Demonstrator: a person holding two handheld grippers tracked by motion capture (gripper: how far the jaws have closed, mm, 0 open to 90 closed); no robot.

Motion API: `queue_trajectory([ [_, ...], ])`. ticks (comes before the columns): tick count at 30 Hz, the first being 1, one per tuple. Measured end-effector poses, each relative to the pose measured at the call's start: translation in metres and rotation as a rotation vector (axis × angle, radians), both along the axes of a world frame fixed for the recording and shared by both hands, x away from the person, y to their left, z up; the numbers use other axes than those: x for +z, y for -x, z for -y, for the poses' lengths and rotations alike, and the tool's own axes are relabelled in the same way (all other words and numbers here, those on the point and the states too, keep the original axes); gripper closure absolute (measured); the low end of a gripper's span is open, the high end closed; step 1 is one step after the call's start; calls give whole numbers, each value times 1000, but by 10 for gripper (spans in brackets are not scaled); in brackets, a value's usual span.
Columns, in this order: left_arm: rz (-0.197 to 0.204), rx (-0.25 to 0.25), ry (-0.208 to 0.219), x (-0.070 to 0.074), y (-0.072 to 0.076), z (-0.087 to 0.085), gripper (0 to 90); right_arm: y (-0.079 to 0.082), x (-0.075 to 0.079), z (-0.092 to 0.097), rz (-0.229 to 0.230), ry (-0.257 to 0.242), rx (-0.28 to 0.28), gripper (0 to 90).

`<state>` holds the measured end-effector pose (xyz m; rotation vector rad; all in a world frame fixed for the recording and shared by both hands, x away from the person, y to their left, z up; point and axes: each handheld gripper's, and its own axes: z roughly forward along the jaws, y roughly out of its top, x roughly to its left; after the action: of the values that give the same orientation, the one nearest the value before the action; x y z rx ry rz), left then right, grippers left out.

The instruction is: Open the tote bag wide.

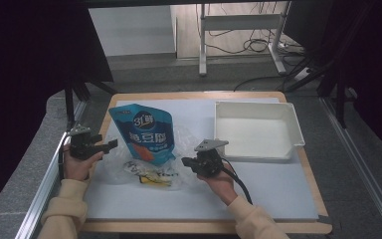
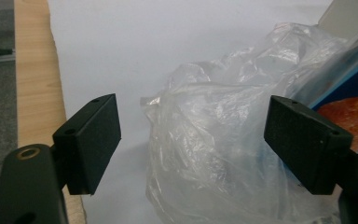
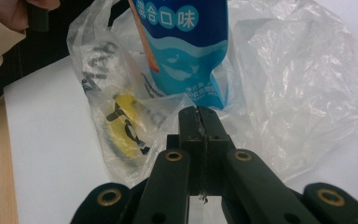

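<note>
- My left gripper (image 1: 110, 145) sits near the left edge of the bench, its jaws spread wide with nothing pressed between the pads.
- In the left gripper view those black pads (image 2: 93, 140) stand well apart, and the crumpled clear plastic bag (image 2: 214, 154) lies ahead of them, reaching toward the gap without touching either pad as far as I can tell.
- My right gripper (image 3: 199, 122) has its jaws drawn tight together; in the right gripper view a thin edge of the bag's film seems caught between the tips, though the film is too clear for me to be sure.
- In the high view my right gripper (image 1: 186, 161) is at the bag's right side, about the middle of the bench, with my hand behind it toward the near edge.
- The plastic bag (image 1: 149, 172) lies on the white sheet (image 1: 278, 184) that covers the wooden bench (image 1: 314, 184), left of centre and between my two grippers.
- A blue pouch (image 1: 144, 132) with white lettering rests partly on or in the bag, its top pointing toward the far edge.
- A small yellow and black packet (image 3: 123, 121) sits inside the bag, on the near side of the pouch.
- A white tray (image 1: 293, 124) stands at the far right corner, apart from the bag.
</note>
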<state>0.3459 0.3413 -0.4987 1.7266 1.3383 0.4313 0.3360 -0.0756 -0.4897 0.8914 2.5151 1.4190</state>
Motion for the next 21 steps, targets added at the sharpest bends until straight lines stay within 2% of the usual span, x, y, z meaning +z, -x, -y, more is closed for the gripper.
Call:
queue_trajectory([
  [4, 11, 2, 0, 8, 9, -1, 183, 0, 3, 1, 8, -7, 7, 889],
  [10, 38, -10, -15, 19, 33, 4, 200, 0, 13, 8, 28, -25, 16, 839],
  [14, 63, -32, 6, 27, 49, 9, 218, -1, 19, 11, 56, -25, 28, 739],
  [21, 95, -62, 3, 33, 73, 23, 241, 0, 29, 15, 100, -33, 16, 469],
])
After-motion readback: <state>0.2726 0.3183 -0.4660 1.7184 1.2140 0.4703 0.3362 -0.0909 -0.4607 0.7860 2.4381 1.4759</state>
